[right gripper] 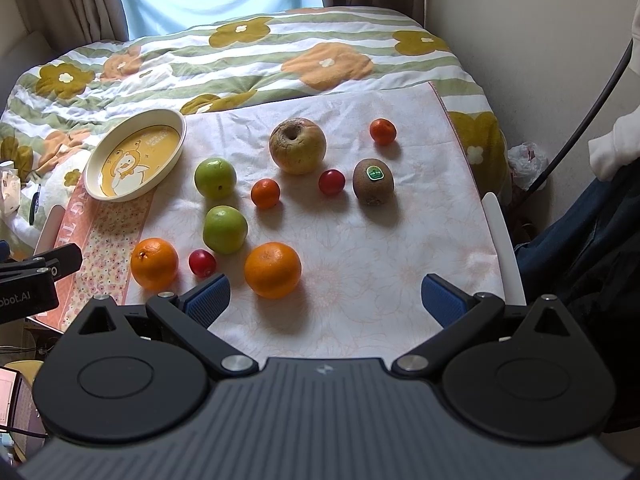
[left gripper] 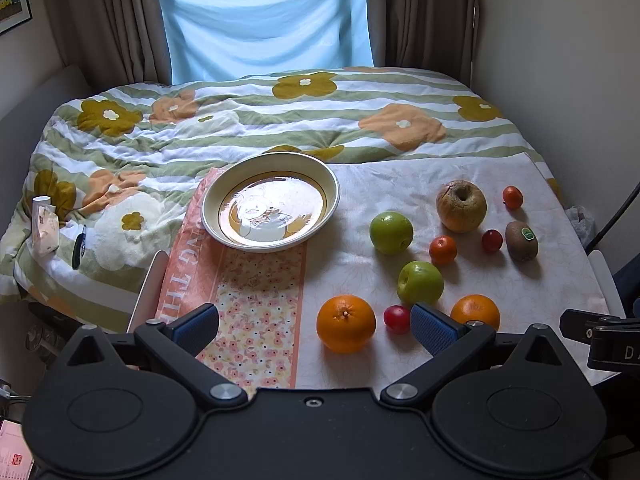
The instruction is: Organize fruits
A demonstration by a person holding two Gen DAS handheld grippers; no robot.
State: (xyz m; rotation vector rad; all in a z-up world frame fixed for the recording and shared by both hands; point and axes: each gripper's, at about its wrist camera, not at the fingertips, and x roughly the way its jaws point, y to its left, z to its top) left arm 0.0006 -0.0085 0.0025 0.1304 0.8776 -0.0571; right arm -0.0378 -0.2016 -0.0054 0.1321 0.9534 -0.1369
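An empty cream bowl (left gripper: 269, 165) with a duck print sits at the cloth's left; it also shows in the right wrist view (right gripper: 176, 120). Fruit lies loose on the cloth: two oranges (left gripper: 346, 323) (right gripper: 273, 270), two green apples (left gripper: 391, 233) (right gripper: 225, 229), a brownish apple (right gripper: 297, 145), a kiwi (right gripper: 373, 181), small tangerines (right gripper: 265, 193) and red cherry tomatoes (right gripper: 202, 263). My left gripper (left gripper: 314, 326) is open and empty, just short of the near orange. My right gripper (right gripper: 324, 300) is open and empty over the cloth's front.
The pale floral cloth (right gripper: 360, 280) covers a small table against a bed with a flowered quilt (left gripper: 240, 120). A wall runs along the right. The other gripper's body (right gripper: 28, 280) shows at the left edge. A small box (left gripper: 44, 226) lies on the quilt.
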